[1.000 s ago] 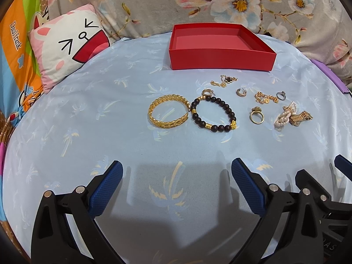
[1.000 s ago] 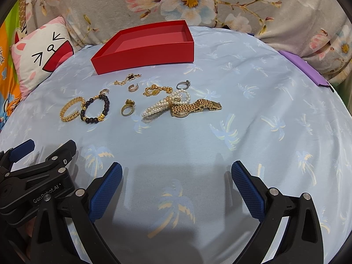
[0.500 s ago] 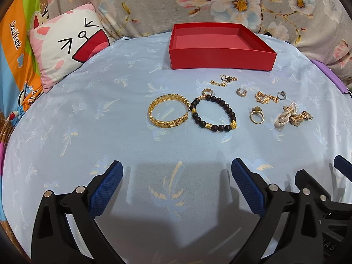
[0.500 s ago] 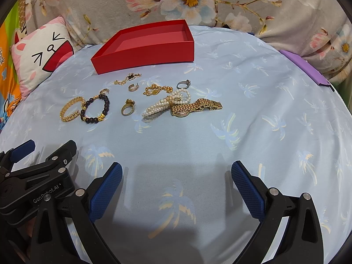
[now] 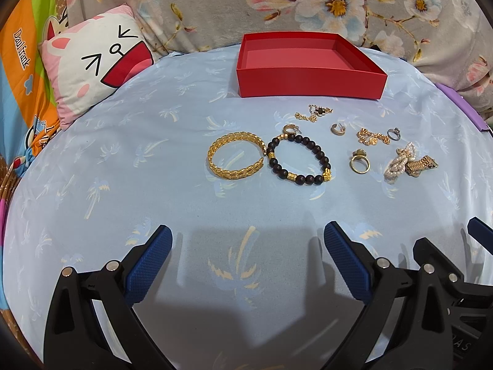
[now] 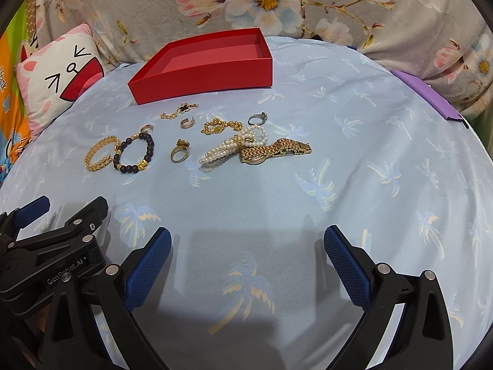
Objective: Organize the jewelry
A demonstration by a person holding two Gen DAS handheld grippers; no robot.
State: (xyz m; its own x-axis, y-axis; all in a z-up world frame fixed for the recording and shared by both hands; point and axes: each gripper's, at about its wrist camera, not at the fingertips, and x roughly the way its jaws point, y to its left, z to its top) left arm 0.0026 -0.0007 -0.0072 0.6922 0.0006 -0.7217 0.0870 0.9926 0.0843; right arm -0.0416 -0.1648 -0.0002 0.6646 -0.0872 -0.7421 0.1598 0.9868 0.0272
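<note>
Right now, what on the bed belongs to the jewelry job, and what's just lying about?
For the job:
red box, empty
gold bangle
dark bead bracelet
gold ring
pearl strand
gold watch
silver ring

Just lying about:
cat cushion
floral blanket
purple item

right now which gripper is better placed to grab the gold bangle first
Left. The left gripper is open with the gold bangle almost straight ahead; from the right gripper, also open, it lies far off to the left.
</note>
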